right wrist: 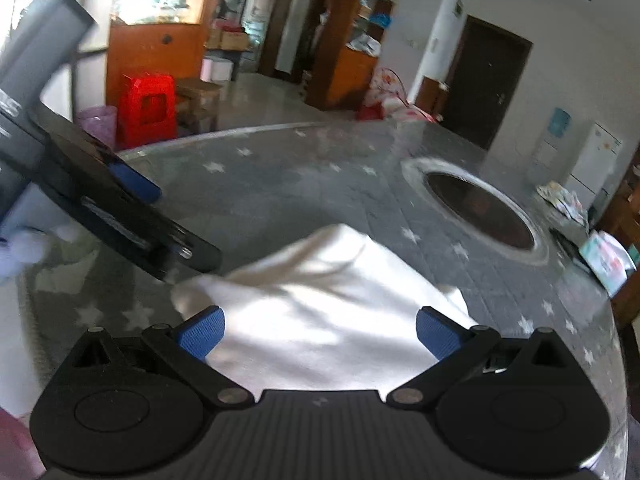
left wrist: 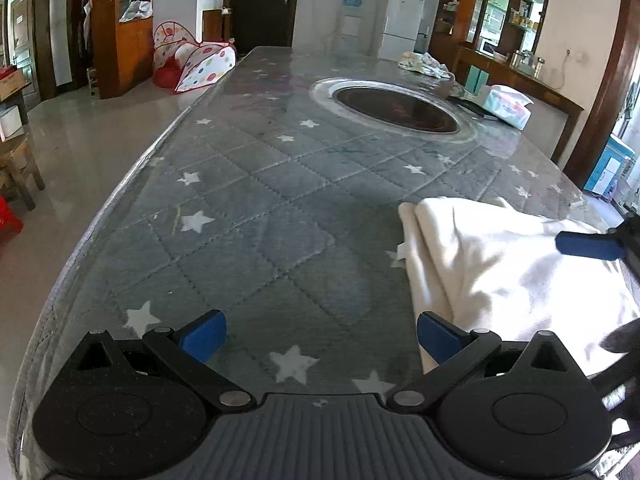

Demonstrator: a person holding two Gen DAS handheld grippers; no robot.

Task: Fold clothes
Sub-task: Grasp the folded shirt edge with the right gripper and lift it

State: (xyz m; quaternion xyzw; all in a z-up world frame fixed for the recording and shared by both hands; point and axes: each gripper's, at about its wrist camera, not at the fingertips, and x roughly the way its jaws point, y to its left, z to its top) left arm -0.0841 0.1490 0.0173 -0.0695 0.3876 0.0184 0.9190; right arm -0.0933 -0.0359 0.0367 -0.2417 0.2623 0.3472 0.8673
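Both your grippers are spread wide and hold nothing. Left gripper (left wrist: 318, 336) hangs over bare quilted table cover (left wrist: 248, 208), lower centre of its frame; the white garment (left wrist: 500, 264) sits at the lower right, its left edge doubled over into a rounded fold. Right gripper (right wrist: 318, 334) hovers directly over the same cloth, which fills the lower middle of the right wrist view, bunched up to a peak near centre. Looks like a partly folded piece, not flat yet. My read: you're parked on either side to pick corners. The round inset (left wrist: 396, 108) and tissue pack (left wrist: 508, 106) are well apart, upper right.
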